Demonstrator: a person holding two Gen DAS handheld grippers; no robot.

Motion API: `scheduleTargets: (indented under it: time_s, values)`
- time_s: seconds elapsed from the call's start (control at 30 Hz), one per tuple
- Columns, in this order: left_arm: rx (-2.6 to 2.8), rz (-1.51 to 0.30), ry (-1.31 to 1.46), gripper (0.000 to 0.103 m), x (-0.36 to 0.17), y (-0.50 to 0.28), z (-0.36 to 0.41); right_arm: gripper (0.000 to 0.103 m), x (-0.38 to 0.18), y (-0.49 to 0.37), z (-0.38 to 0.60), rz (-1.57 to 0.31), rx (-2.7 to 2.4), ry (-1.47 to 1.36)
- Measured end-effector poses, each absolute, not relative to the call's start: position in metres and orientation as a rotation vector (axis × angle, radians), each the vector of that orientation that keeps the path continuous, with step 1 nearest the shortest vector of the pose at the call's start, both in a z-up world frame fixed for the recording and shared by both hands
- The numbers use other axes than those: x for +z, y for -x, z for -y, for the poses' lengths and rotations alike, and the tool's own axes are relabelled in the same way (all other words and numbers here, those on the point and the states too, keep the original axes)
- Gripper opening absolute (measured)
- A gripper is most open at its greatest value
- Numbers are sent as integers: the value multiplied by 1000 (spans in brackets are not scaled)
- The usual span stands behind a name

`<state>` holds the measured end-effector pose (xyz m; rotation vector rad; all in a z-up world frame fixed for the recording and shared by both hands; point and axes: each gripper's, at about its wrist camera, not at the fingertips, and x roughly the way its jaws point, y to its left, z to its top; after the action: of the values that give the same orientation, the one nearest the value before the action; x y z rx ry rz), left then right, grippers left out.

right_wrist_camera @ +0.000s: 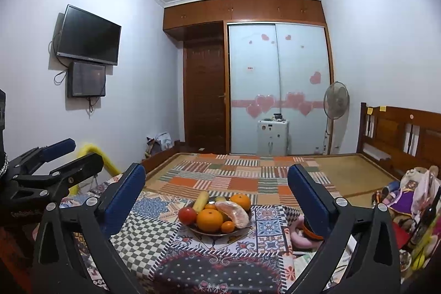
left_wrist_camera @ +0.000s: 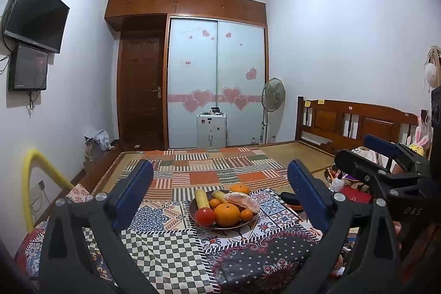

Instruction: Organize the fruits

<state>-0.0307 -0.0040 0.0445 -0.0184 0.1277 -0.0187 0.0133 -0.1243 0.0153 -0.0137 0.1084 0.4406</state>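
Observation:
A dark bowl (left_wrist_camera: 249, 223) (right_wrist_camera: 245, 228) of fruit stands on a patterned cloth (left_wrist_camera: 171, 247) (right_wrist_camera: 143, 239). It holds a red tomato (left_wrist_camera: 204, 216) (right_wrist_camera: 187, 214), a large orange (left_wrist_camera: 227, 214) (right_wrist_camera: 209, 220), small oranges (left_wrist_camera: 246, 214) (right_wrist_camera: 228, 226), a peeled pomelo piece (left_wrist_camera: 242, 201) (right_wrist_camera: 231, 212), bananas (left_wrist_camera: 202, 197) (right_wrist_camera: 200, 201) and another orange (left_wrist_camera: 239, 188) (right_wrist_camera: 240, 201) at the back. My left gripper (left_wrist_camera: 220, 194) is open and empty, short of the bowl. My right gripper (right_wrist_camera: 216, 197) is open and empty, also short of it.
The cloth lies on a bed with a patchwork quilt (left_wrist_camera: 209, 170) (right_wrist_camera: 237, 175). Toys and clutter (right_wrist_camera: 413, 200) sit at the right. A pink item (right_wrist_camera: 299, 237) lies right of the bowl. The right gripper shows in the left view (left_wrist_camera: 386, 164), the left gripper in the right view (right_wrist_camera: 46, 164).

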Motion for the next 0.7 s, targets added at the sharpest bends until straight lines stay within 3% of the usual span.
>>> scheduleTargets:
  time_s: [0.7]
  values:
    - [-28, -139, 24, 101, 40, 30, 6, 103, 16, -10, 128, -110, 430, 10]
